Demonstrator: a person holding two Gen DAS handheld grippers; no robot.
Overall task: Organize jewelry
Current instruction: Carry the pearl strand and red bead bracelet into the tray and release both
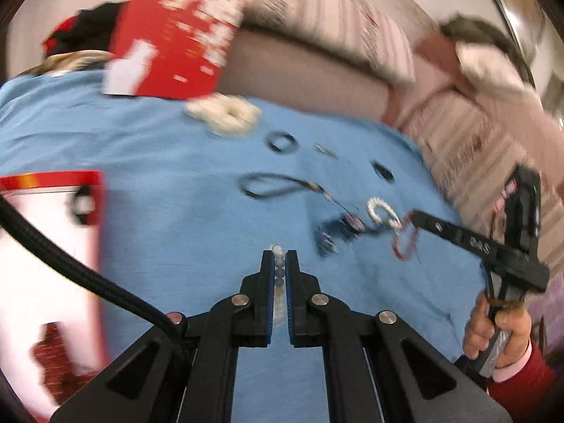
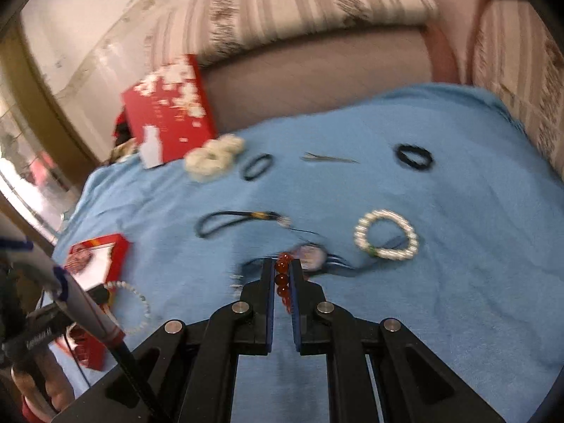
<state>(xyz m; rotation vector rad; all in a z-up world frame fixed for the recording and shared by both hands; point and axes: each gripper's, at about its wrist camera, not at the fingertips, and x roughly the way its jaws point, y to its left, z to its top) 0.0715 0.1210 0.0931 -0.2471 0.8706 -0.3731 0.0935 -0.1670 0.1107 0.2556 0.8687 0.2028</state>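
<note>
Jewelry: spread on blue cloth (image 2: 440, 317) over a bed or sofa — both views motion-blurred
Left gripper (image 1: 279, 257): jaws closed on clear bead bracelet (image 1: 278, 264); beads sit in a line between the pads; in right view the loop (image 2: 135, 303) hangs from its tips, low left
Right gripper (image 2: 283, 264): jaws closed on red bead bracelet (image 2: 282, 278); beads run between the pads; in left view the red loop (image 1: 405, 243) dangles at its tip, right side
Pearl bracelet (image 2: 386, 234): flat on cloth, right of centre, just beyond right gripper tips; not held
Black hair tie (image 2: 414, 157): far right on cloth
Second black tie (image 2: 257, 165): far centre, beside white scrunchie
White scrunchie (image 2: 215, 157): far left, just beside red box
Hair pin (image 2: 328, 158): far, between the two black ties
Black cord necklace (image 2: 239, 220): mid cloth, left of pearl bracelet, looped end to the left
Pendant (image 2: 310, 255): near right gripper tips, blurred — kind unclear
Red box (image 2: 169, 112): far left, tilted, white pattern on lid
Red tray (image 2: 95, 264): near left edge of cloth, open, white inside
Hand (image 1: 493, 331): grips right gripper's handle, red sleeve with pink cuff
</note>
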